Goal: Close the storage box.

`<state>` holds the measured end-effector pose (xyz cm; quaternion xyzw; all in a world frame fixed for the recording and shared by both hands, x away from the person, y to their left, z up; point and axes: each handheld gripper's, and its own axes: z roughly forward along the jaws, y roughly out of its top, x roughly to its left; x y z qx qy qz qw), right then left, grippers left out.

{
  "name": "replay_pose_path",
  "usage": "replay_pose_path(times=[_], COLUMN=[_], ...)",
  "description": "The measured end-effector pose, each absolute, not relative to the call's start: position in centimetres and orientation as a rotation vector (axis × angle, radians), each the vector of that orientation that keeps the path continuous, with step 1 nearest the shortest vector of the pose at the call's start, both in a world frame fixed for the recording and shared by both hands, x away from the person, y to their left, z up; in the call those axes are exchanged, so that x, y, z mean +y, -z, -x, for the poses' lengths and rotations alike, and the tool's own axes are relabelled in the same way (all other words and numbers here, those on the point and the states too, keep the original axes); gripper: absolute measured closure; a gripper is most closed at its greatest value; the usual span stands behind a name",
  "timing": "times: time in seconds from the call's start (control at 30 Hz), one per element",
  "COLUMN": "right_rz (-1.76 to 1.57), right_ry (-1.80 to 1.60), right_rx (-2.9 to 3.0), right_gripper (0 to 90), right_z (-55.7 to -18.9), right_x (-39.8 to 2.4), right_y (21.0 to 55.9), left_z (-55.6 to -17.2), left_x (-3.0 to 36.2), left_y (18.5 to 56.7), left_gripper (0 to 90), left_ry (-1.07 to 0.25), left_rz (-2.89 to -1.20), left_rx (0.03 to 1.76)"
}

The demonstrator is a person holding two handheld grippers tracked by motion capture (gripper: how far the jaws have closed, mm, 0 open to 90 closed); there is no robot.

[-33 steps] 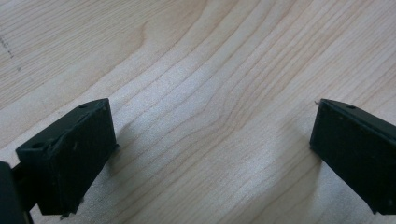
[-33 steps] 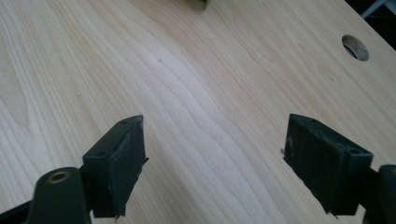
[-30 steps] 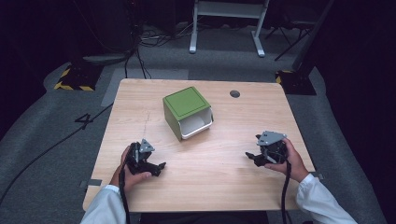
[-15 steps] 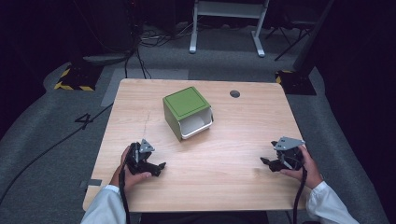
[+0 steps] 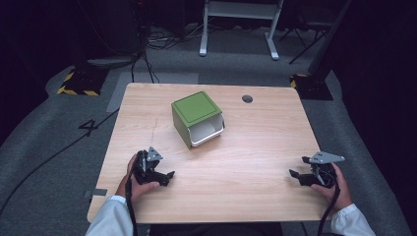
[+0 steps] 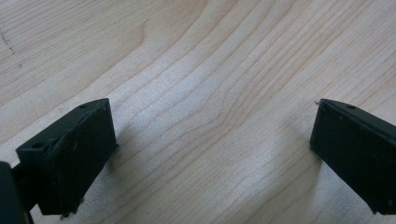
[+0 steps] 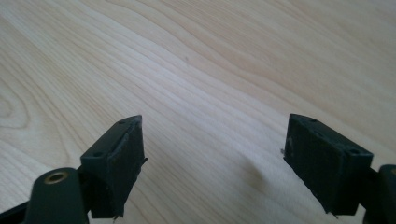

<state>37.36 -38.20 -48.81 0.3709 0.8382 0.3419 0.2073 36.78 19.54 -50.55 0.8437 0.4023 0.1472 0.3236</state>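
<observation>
Nearest the person, two white sleeves come in from the bottom edge of the high view, each hand wrapped around a black gripper resting low over the pale wooden surface (image 5: 255, 162). The left gripper (image 5: 164, 175) sits near the front left corner, with a small grey three-cornered plate on top and its jaws pointing toward the middle; in the left gripper view (image 6: 212, 154) its jaws stand wide apart with bare wood grain between them and nothing held. The right gripper (image 5: 297, 175) sits near the front right edge, well apart from the left one, its grey plate raised above the hand and a dark cable trailing down toward the sleeve; in the right gripper view (image 7: 212, 161) its jaws are likewise spread wide over bare wood, empty. Farther in, around the middle of the surface and slightly left, a green box (image 5: 196, 118) lies with a white-lined opening facing the front right, touching neither gripper. Beyond it, near the far edge, a small dark round hole (image 5: 247, 99) marks the surface. Past the surface lies grey floor with black cables, a yellow-and-black striped block (image 5: 78, 81) and the white legs of a stand (image 5: 238, 24).
</observation>
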Motion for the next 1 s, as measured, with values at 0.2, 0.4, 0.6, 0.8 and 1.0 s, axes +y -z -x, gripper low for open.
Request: replay_pose_path(times=[0.2, 0.4, 0.6, 0.8, 1.0], right_rz=[-1.161, -1.136, -1.165, -1.188, -1.190], right_ry=[-0.996, -0.963, -0.981, -0.994, -0.994], right_rx=[2.280, 2.242, 2.264, 2.278, 2.276], right_gripper=[15.9, 14.9, 15.0, 15.0, 15.0], right_z=[-37.0, -36.6, -36.9, -37.1, -37.0], right_x=[-39.6, -39.0, -39.3, -39.5, -39.5], right_y=[50.4, 50.3, 50.4, 50.4, 50.4], left_z=[-36.7, -36.6, -36.7, -36.7, -36.8], left_x=[19.5, 19.6, 19.6, 19.5, 19.5], left_y=[50.6, 50.6, 50.6, 50.5, 50.6], left_gripper=[0.5, 0.5, 0.4, 0.3, 0.1], left_ry=[-0.386, -0.386, -0.385, -0.386, -0.381], left_rz=[-2.212, -2.214, -2.214, -2.214, -2.212], left_rx=[1.062, 1.062, 1.061, 1.060, 1.059])
